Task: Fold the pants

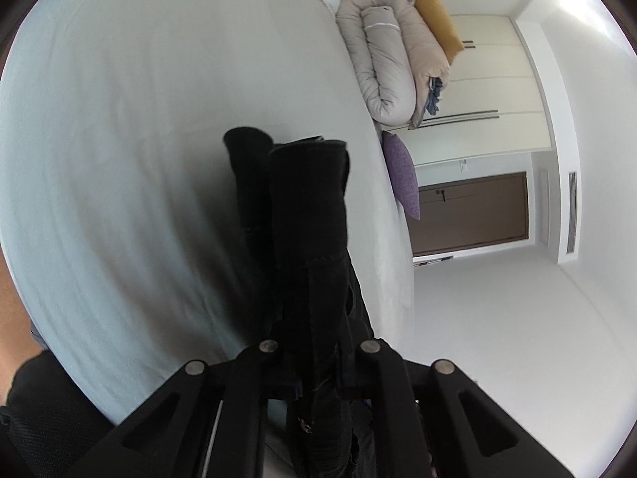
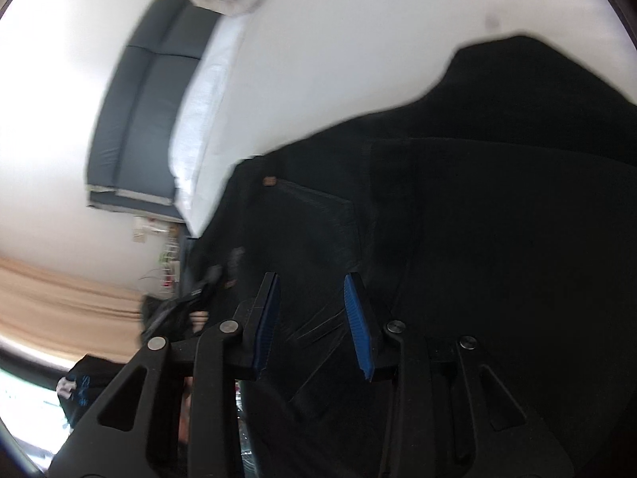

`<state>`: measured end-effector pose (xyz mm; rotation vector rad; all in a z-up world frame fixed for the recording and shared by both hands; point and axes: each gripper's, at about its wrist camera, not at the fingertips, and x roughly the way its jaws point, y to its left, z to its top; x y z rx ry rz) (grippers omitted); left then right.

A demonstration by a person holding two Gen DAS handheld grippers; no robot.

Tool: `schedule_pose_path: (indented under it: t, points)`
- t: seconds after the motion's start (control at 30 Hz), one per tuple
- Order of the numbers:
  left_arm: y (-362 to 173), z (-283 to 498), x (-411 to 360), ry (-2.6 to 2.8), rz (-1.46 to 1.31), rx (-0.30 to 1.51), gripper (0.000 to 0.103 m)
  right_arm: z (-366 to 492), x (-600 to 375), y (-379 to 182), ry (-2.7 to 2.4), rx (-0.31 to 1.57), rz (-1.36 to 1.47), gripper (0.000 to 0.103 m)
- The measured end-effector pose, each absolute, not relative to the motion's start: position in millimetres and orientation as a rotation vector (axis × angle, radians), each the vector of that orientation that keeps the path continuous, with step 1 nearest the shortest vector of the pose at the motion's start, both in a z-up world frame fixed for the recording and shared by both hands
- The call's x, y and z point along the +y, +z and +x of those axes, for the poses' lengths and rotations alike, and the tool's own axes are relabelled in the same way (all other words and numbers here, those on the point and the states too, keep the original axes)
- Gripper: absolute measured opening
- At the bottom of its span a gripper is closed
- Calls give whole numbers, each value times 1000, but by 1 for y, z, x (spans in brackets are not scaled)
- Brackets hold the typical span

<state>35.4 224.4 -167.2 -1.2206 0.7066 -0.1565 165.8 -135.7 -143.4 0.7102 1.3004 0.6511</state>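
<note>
The black pants (image 1: 306,207) lie on the white bed (image 1: 139,127). In the left wrist view a bunched fold of them rises out of my left gripper (image 1: 318,362), which is shut on it; the cloth hides the fingertips. The right wrist view is blurred. There the pants (image 2: 477,219) spread wide across the sheet, a back pocket (image 2: 314,215) showing. My right gripper (image 2: 312,318) sits low over them. Its blue pads (image 2: 358,326) stand partly apart, with creased black fabric pinched between them.
A rolled beige duvet (image 1: 382,59), a mustard cushion (image 1: 438,20) and a purple cushion (image 1: 402,171) sit along the bed's edge. Beyond are white wardrobe doors (image 1: 489,91) and a brown door (image 1: 469,215). A dark headboard (image 2: 139,119) and white pillow (image 2: 203,111) show in the right view.
</note>
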Motion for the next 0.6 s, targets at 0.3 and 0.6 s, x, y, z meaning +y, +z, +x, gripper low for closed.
schedule_pose_path:
  t: [0.3,0.6]
  points:
    - [-129,41,201,-182,-960,688,9,182,-131,-184,516,1365,722,0]
    - [-85,43,158,-246,-719,655,9,177,-123,-183,520,1266,691,0]
